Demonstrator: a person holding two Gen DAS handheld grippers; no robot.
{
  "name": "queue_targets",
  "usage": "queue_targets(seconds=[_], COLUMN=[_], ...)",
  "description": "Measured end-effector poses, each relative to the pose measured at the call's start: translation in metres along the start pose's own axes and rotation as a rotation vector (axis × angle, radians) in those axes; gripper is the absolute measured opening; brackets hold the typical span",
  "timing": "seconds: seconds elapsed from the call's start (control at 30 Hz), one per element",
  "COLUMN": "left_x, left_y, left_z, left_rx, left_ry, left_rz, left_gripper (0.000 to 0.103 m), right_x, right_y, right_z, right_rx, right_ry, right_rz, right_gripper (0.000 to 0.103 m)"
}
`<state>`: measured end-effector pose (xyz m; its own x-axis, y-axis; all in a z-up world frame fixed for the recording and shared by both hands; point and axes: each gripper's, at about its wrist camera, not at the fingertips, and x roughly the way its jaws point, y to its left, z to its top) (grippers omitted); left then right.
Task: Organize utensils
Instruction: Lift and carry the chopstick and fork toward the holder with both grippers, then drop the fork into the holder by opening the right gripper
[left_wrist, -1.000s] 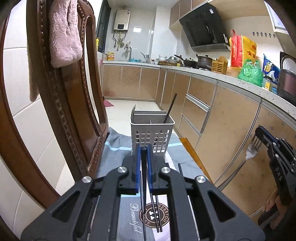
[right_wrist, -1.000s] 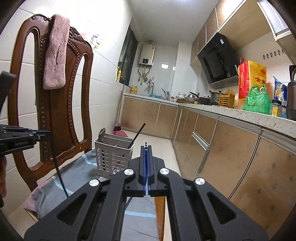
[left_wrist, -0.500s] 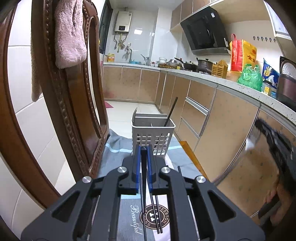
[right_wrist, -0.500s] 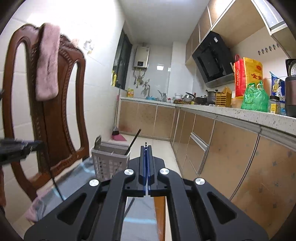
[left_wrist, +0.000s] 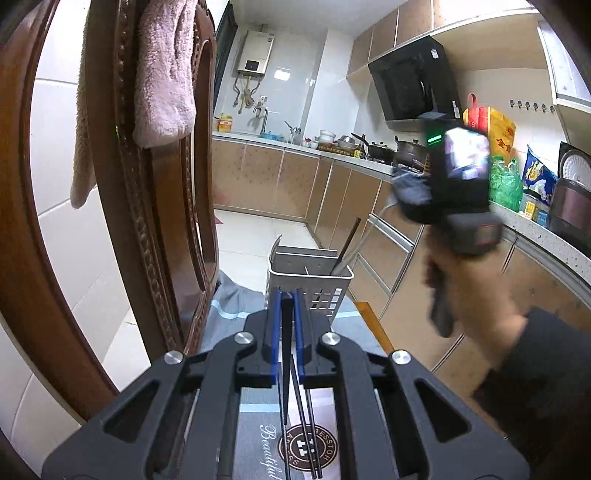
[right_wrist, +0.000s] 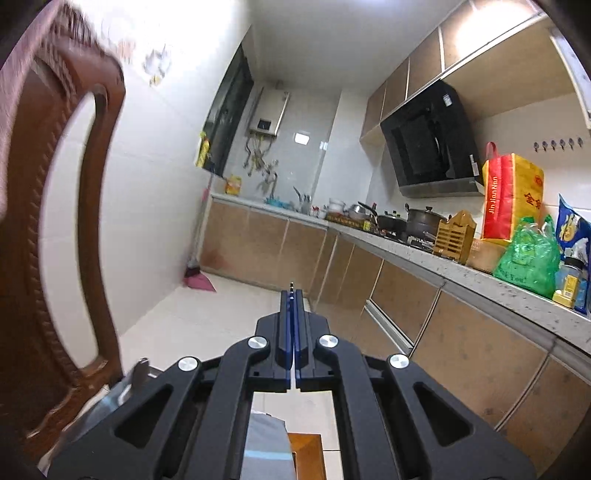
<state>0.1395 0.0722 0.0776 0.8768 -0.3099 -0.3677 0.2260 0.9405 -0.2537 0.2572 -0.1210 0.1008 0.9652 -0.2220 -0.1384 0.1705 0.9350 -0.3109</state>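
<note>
My left hand-held gripper is clamped on a dark chopstick, the grey utensil basket just beyond at twelve o'clock. At two o'clock, my right hand-held gripper is pinched together on a fork above the basket.

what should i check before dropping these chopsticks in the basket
1. Left gripper grip on chopsticks: ok, jaws shut on them.
2. Right gripper grip on fork: ok, jaws shut on its thin handle.
3. Basket upright on the cloth: ok.
4. Fork's lower end inside the basket: cannot tell, blurred.
5. Clear way to the basket: not ok, the right hand hangs over its right side.
</note>
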Motion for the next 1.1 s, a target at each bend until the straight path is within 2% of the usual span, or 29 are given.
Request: queue_targets(seconds=[0.13,0.23,0.4,0.5,0.53,0.57,0.63,0.7,0.8,0.83,0.93,1.0,1.1], left_x=[0.001,0.003,0.007,0.009,0.01,0.011,0.011,0.01,0.01,0.01,0.011,0.011,0.012], left_y=[0.01,0.015,0.021,0.021,0.02,0.019,0.02,0.02,0.021,0.021,0.019,0.016,0.008], left_z=[-0.001,-0.001,0.003,0.003,0.003,0.003,0.003,0.002,0.0,-0.001,0.002,0.012,0.038], left_rx=[-0.013,-0.011,-0.025,-0.032,-0.033,-0.035,-0.042,-0.045,-0.05,-0.053,-0.07,-0.08,-0.097], left_ry=[0.008,0.015,0.014,0.012,0.012,0.013,0.01,0.007,0.006,0.008,0.011,-0.008,-0.049], left_rz=[0.001,0.004,0.008,0.009,0.009,0.009,0.006,0.007,0.008,0.006,-0.001,-0.004,0.003], left_gripper=[0.007,0.007,0.007,0.007,0.007,0.007,0.007,0.007,0.007,0.007,0.007,0.007,0.007], right_x=[0.038,0.056,0.065,0.058,0.053,0.049,0.027,-0.012,-0.071,-0.092,-0.131,-0.141,-0.14], right_y=[0.023,0.035,0.051,0.045,0.039,0.035,0.019,-0.013,-0.064,-0.08,-0.111,-0.123,-0.119], right_z=[-0.023,-0.045,-0.077,-0.089,-0.092,-0.095,-0.098,-0.103,-0.118,-0.128,-0.157,-0.177,-0.18], right_rx=[-0.003,0.021,0.035,0.091,0.119,0.139,0.195,0.293,0.447,0.492,0.617,0.701,0.665], right_ry=[0.044,0.079,0.128,0.15,0.168,0.181,0.165,0.111,0.081,0.074,0.106,0.182,0.208], right_rz=[-0.055,-0.063,-0.046,-0.026,0.001,0.02,0.049,0.093,0.156,0.162,0.157,0.163,0.16], right_gripper=[0.002,0.002,0.002,0.004,0.013,0.033,0.054,0.064,0.08,0.089,0.095,0.096,0.096])
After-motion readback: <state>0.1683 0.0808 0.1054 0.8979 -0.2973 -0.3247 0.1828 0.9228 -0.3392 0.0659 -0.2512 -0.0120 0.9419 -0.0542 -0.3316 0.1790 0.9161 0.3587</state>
